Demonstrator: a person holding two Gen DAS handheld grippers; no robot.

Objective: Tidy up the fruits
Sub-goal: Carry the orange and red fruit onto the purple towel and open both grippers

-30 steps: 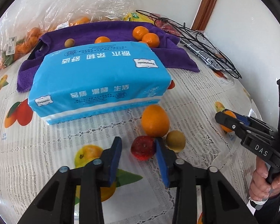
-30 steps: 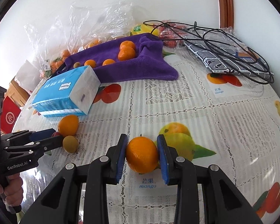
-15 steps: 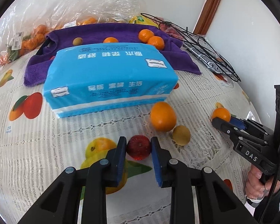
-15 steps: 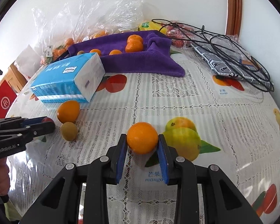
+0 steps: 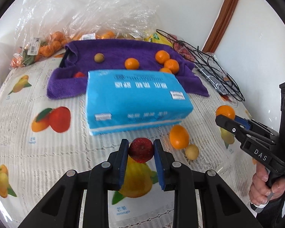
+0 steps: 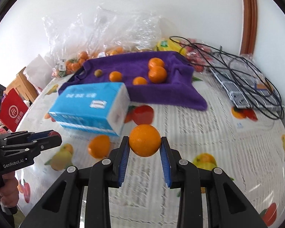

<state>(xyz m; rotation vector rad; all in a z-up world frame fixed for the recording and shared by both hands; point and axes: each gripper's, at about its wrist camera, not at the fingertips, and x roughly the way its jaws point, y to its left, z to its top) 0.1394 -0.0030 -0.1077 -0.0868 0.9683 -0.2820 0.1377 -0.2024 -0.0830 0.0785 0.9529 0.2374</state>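
Red and shiny, the small apple [image 5: 141, 149] sits pinched between the blue pads of the left tongs [image 5: 140, 152]. A moment ago it lay on the table [image 5: 47, 152] with the pads still apart around it; now they are clamped on it and it has come up off the cloth. That means the pick-up worked, and I think the apple goes next to the purple towel [image 5: 115, 60], where other fruit already lies. One orange [image 5: 179, 137] and a little brown fruit [image 5: 192, 152] are still on the table beside the blue tissue pack [image 5: 134, 98].

From the right side, the right tongs [image 6: 144, 148] are clamped on a big orange [image 6: 144, 140], right between the two pads. It was low by the cloth before and now it is up in the air too. Off to the left you can see the left tongs [image 6: 47, 138] with a bit of red showing. The purple towel [image 6: 161, 93] is well away, behind the tissue pack [image 6: 91, 106].
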